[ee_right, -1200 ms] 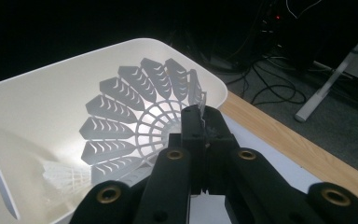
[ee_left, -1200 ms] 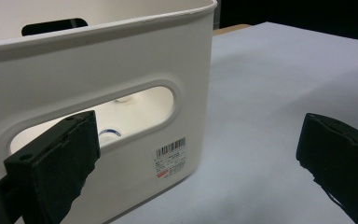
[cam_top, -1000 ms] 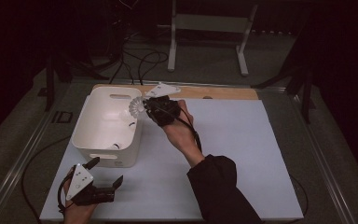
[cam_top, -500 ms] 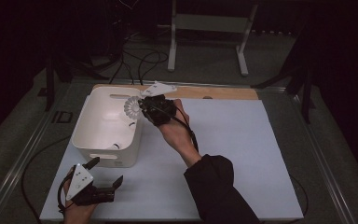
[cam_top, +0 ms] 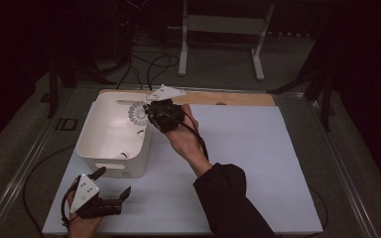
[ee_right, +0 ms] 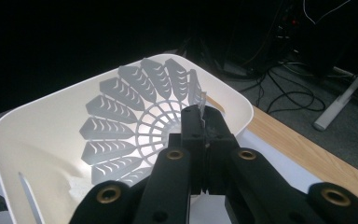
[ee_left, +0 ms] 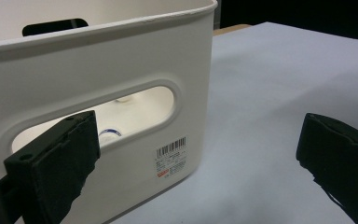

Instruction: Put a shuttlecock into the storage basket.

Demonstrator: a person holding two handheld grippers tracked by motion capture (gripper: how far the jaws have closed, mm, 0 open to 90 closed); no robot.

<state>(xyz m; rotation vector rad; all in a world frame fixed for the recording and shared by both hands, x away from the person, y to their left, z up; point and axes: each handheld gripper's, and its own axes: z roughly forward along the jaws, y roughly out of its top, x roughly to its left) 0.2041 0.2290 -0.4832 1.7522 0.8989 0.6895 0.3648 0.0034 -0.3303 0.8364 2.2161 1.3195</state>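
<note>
Shuttlecock (cam_top: 139, 115) (white plastic skirt) held over far right corner of bin (cam_top: 96, 153), skirt edge pinched in closed right gripper (cam_top: 151, 115). Left gripper (cam_top: 113, 186) rests on table (cam_top: 258, 163) just outside bin's near wall, jaws wide apart, holding nothing.

Barcode sticker (ee_left: 171, 157) low on the bin (ee_left: 98, 60) wall, just right of its handle slot; bars and a red mark visible, print too small to read.
</note>
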